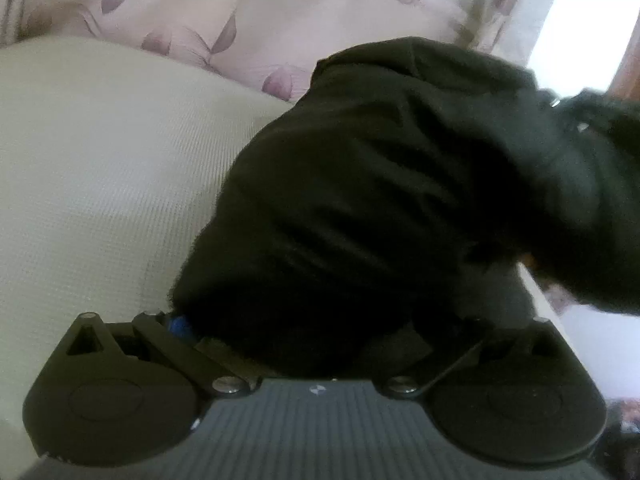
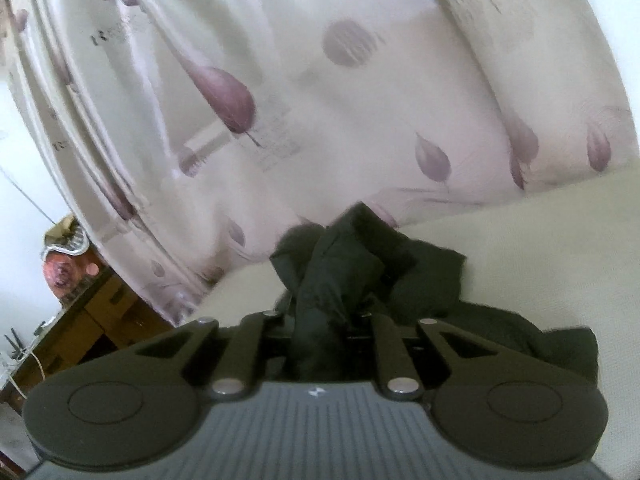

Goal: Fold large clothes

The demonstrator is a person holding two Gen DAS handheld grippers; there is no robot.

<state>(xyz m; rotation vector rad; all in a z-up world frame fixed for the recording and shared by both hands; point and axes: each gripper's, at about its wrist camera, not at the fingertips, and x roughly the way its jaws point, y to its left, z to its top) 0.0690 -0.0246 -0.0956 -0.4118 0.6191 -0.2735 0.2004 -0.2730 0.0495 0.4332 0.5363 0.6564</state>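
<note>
A large black garment (image 1: 380, 200) is bunched up over a cream ribbed bed surface (image 1: 100, 180). In the left wrist view it fills the middle and right and covers my left gripper (image 1: 320, 332), whose fingers are hidden in the cloth. In the right wrist view my right gripper (image 2: 320, 320) is shut on a gathered fold of the black garment (image 2: 332, 280), which rises between the jaws. The rest of it lies crumpled on the cream surface (image 2: 540, 260) to the right.
A white curtain with purple leaf prints (image 2: 320, 100) hangs close behind the bed; it also shows in the left wrist view (image 1: 240, 8). A wooden cabinet (image 2: 92, 320) with a pink object on top stands at the lower left.
</note>
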